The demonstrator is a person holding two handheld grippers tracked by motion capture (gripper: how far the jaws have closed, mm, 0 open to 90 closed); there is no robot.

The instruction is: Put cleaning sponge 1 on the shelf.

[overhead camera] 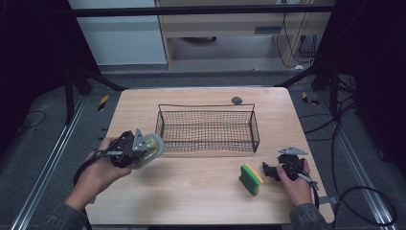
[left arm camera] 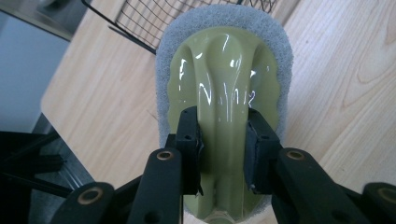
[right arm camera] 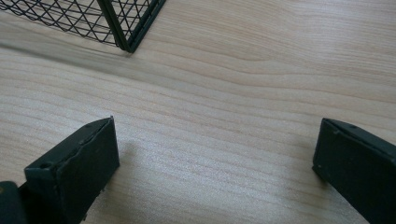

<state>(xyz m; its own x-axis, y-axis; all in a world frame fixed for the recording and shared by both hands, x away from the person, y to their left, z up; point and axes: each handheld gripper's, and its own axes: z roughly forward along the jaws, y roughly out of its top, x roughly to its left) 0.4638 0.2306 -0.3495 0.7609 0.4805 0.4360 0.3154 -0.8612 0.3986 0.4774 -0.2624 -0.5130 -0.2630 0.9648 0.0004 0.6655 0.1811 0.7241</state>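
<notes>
Left gripper [left arm camera: 223, 140] clamps the handled scrub sponge [left arm camera: 224, 74] off the table at nine o'clock of the wire basket [overhead camera: 207, 128], likely mid-carry; next, lift over the rim, while the right gripper [right arm camera: 215, 163] rests released.

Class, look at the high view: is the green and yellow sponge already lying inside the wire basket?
No, the green and yellow sponge sits on the table in front of the wire basket, near the right gripper.
</notes>
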